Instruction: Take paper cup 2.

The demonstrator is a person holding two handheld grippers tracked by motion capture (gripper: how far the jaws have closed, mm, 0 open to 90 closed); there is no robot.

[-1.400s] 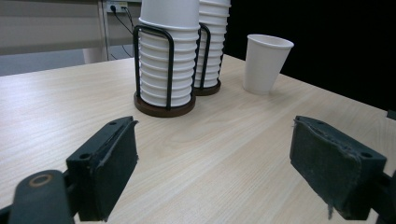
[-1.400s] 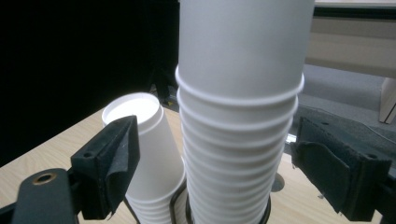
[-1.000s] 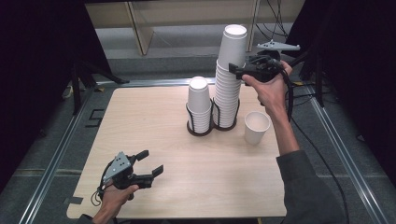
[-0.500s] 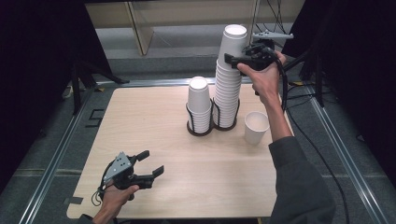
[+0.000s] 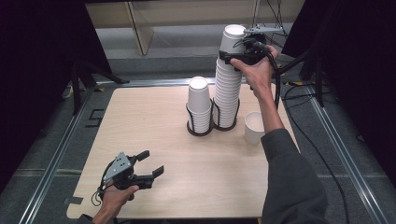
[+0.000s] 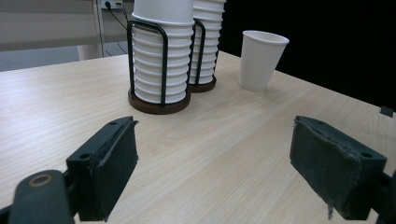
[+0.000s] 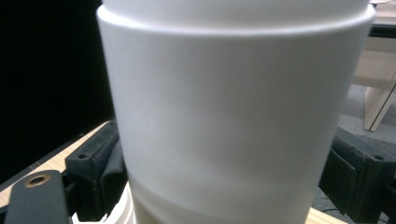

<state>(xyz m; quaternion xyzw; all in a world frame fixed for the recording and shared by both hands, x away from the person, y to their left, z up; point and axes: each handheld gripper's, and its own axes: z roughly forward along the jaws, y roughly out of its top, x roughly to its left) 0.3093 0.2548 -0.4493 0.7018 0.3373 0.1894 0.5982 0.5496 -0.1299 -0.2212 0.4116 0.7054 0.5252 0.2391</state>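
Resting low over the near left part of the table (image 5: 154, 130), the left gripper (image 5: 148, 164) stands with its jaws spread wide and nothing between them. Ahead of that claw and a little to its right stands the shorter stack of cups (image 6: 161, 51) in a black wire holder (image 6: 159, 100) on a dark round base. Just behind it, farther from the claw, stands the taller stack (image 5: 228, 86) in a like holder, and to the right of both a single white cup (image 6: 260, 58) stands upright on the wood, apart from the holders. Farthest off and high above the table, the right gripper (image 5: 232, 57) has its jaws around the top cup (image 7: 233, 121) of the taller stack, one pad at each side of the cup's wall, the cup's lower end still seated in the stack beneath it.
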